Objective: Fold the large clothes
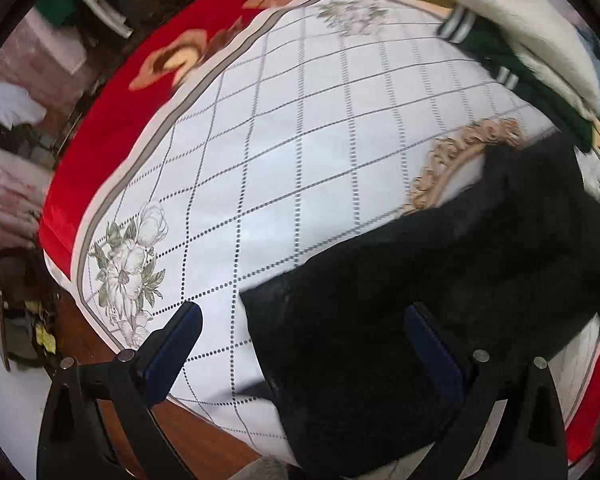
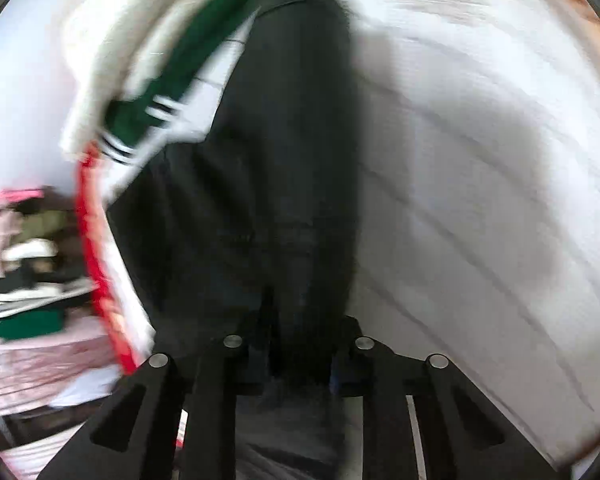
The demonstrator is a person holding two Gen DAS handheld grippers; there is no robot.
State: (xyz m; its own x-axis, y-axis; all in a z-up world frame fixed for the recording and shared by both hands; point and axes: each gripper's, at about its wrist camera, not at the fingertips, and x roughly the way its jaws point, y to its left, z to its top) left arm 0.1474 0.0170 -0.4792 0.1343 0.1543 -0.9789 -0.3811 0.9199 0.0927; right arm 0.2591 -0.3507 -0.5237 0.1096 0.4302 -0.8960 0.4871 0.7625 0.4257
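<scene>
The biggest thing in view is the white bed cover with a grey dotted grid and printed flowers (image 1: 300,152), laid over a red floral blanket (image 1: 96,128) (so it's a bed being used here, no table). On it, toward the near right in the left wrist view, a large black fuzzy garment (image 1: 420,300) is spread in a long strip, already narrowed by the look of it, so the lengthwise fold is probably done and the crosswise folds are judged to be what's left.

At the far right edge a green garment with white stripes (image 1: 496,64) is seen under a cream fleecy piece (image 1: 536,28); both look unfolded, so plenty of work remains.

The left hand-held gripper (image 1: 300,344) is spread wide above the near end of the black garment, with nothing pinched; one blue pad (image 1: 176,344) hangs over bare cover.

The right hand-held gripper (image 2: 300,352) is narrowed down with the black garment's end (image 2: 284,200) running between its fingers. A pinch on the cloth is likely, but the picture is too blurred for that to be confirmed.
</scene>
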